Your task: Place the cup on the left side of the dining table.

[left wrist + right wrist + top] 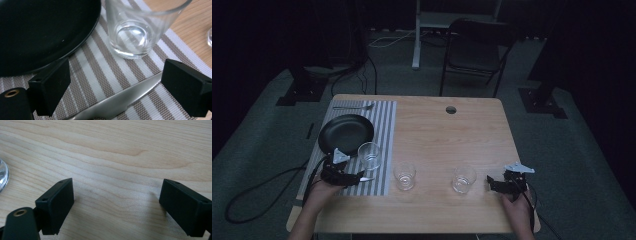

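The left gripper [113,92] hangs low over the striped placemat [92,67], jaws wide apart and gripping nothing; a table knife [117,101] lies flat on the mat between them, touching neither pad, just in front of the black plate [42,30] and a clear glass [136,30]. The right gripper [116,206] stands open and empty over bare table [112,157], well off the mat.

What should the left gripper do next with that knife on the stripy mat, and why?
Probably pull the left gripper back and away: its jaws stand open, apart from the knife, which lies flat on the mat beside the plate and near the glass.
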